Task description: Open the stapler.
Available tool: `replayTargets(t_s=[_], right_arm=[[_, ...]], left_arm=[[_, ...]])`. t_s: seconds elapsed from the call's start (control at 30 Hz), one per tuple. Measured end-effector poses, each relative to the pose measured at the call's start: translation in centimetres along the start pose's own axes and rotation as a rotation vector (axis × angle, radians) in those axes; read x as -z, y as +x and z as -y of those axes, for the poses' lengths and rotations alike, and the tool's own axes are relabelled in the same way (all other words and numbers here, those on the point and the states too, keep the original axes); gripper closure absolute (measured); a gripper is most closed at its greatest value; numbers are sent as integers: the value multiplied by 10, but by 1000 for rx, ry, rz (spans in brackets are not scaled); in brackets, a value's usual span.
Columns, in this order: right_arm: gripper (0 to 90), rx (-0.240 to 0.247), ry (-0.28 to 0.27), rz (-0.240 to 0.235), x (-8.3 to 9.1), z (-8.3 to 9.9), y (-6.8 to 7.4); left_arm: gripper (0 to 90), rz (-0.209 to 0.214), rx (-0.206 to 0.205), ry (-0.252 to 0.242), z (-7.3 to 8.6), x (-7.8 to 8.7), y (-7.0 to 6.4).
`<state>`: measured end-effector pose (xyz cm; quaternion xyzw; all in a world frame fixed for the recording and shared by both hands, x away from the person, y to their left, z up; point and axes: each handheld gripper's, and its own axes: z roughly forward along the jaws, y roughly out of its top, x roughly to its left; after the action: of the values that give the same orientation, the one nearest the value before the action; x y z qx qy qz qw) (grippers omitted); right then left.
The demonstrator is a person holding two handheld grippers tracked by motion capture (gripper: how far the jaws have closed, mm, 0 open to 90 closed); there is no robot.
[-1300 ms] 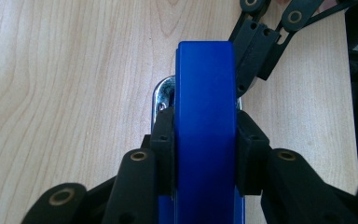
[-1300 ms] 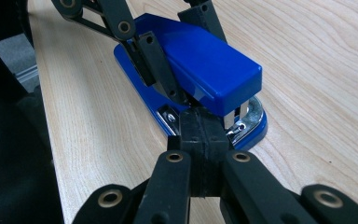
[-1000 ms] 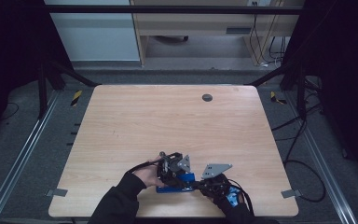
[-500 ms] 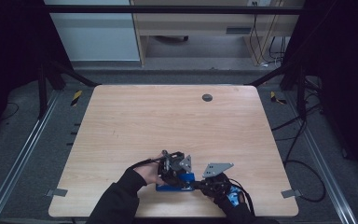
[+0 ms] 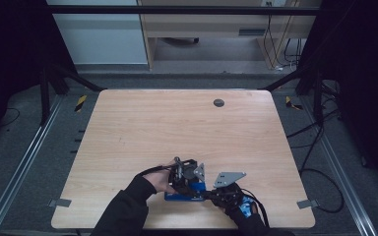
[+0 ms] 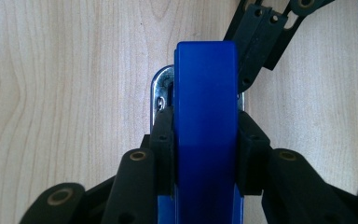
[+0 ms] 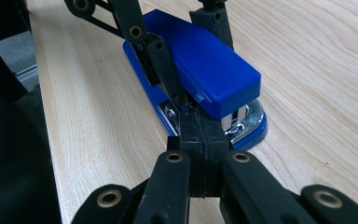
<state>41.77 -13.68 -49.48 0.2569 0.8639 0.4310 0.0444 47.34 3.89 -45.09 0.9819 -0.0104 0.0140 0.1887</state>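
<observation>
A blue stapler (image 5: 186, 194) with a chrome inner part lies flat on the wooden table (image 5: 177, 128), close to the front edge. My left gripper (image 5: 189, 185) comes from the left and is shut on the stapler (image 6: 206, 93), one jaw on each side of its blue top. My right gripper (image 5: 208, 195) comes in from the right. Its jaws are pressed together, and their tips (image 7: 196, 125) touch the stapler (image 7: 209, 70) at the gap between top and base, beside the chrome part. The left gripper's jaws (image 7: 161, 56) show clamped on the stapler's sides.
A small dark round hole (image 5: 219, 103) sits near the table's far edge. Metal rails (image 5: 24, 162) run along both sides of the table. The front edge (image 7: 42, 116) drops off just behind the stapler.
</observation>
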Motion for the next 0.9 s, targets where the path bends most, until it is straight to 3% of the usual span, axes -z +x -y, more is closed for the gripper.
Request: replayTargets(t_s=[0.07,0.1,0.3,0.57,0.67,0.9], right_arm=[[900,2,-1,2,0,0,0],[900,-3,-1,3,0,0,0],[900,-12,-12,3,0,2,0],[900,-12,-10,3,0,1,0],[900,-8,-2,5,-1,0,1],[900,-3,2,4,0,-1,0]], left_arm=[[655,-4,-4,2,0,1,0],[656,-2,11,-38,2,2,-1],[657,-7,33,-103,11,2,-3],[657,-2,41,-132,15,1,-2],[654,-8,37,-120,13,0,-3],[646,9,7,-30,4,0,1]])
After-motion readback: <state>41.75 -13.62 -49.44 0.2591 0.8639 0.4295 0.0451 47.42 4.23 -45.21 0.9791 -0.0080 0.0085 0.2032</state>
